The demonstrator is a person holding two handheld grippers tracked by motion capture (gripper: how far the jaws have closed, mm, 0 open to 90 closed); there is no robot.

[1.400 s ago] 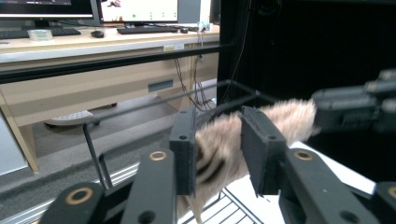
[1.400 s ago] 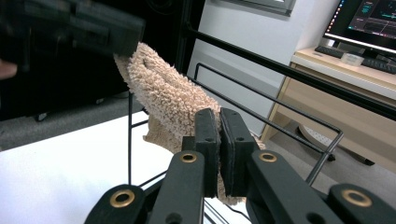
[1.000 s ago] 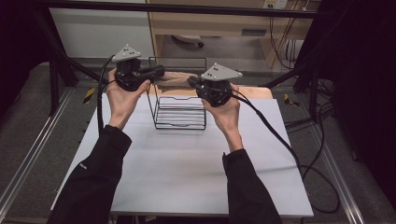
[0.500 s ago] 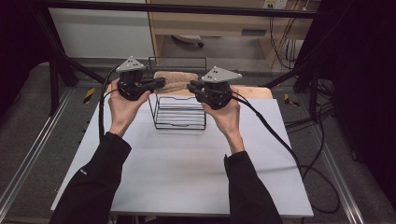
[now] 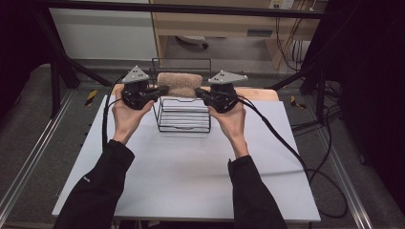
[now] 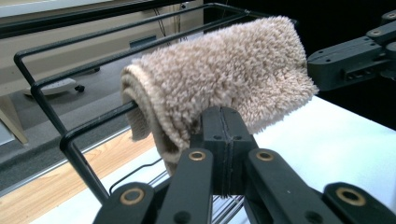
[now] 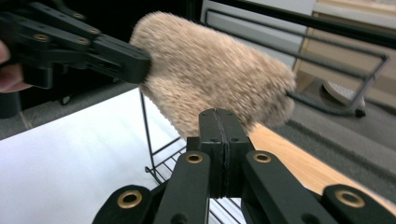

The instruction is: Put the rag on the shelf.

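A folded beige fluffy towel [image 5: 179, 83] hangs between my two grippers above the back of a black wire rack [image 5: 184, 119]. My left gripper [image 5: 164, 89] is shut on its left end and my right gripper [image 5: 198, 92] is shut on its right end. In the left gripper view the closed jaws [image 6: 223, 122] pinch the lower edge of the towel [image 6: 224, 70], and a rack bar [image 6: 93, 123] runs into its fold. In the right gripper view the shut jaws [image 7: 219, 123] bite the towel [image 7: 210, 70], with the left gripper [image 7: 116, 56] holding the far end.
The rack stands on a white tabletop [image 5: 181, 176] in front of a wooden board [image 5: 260, 94]. A taller wire frame [image 5: 181, 61] rises behind the towel. Cables [image 5: 286, 143] trail off to the right; a metal frame and floor surround the table.
Both grippers have come down and toward the person with the towel held between them, bringing it lower over the rack's back edge.
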